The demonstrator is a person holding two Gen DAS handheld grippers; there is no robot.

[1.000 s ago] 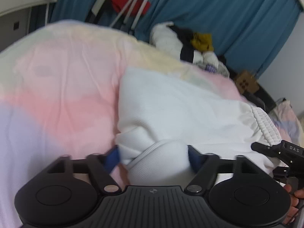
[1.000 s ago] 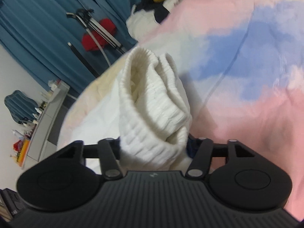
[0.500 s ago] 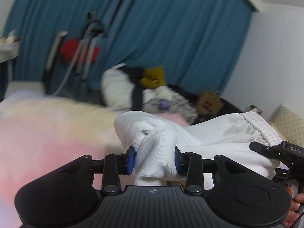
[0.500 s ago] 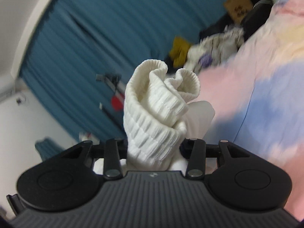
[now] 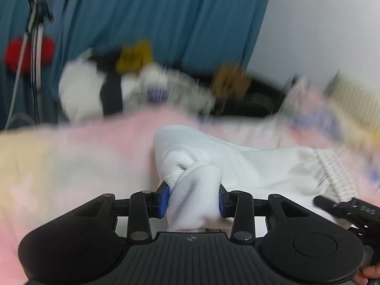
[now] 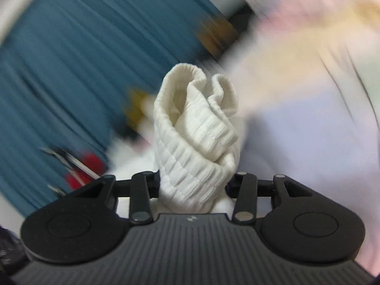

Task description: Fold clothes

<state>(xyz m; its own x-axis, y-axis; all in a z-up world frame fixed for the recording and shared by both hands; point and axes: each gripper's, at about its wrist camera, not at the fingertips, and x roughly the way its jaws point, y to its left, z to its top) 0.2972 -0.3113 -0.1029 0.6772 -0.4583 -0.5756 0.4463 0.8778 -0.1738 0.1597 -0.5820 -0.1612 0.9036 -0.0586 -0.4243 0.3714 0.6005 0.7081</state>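
— Both claws busy?

— Both. My left gripper [image 5: 193, 200] pinches a bunched fold of the white garment [image 5: 249, 166] between its blue pads [image 5: 163, 199]; my right gripper [image 6: 193, 185] is clamped on its ribbed waistband [image 6: 197, 128].

— Where's the garment?

— Stretched between my two claws above the pastel bedspread [image 5: 78, 156], towards its far edge, blue curtain [image 5: 154, 14] behind. Everything else is blurred.

Pastel bedspread [image 5: 78, 156]; white garment [image 5: 249, 166] lying on it.
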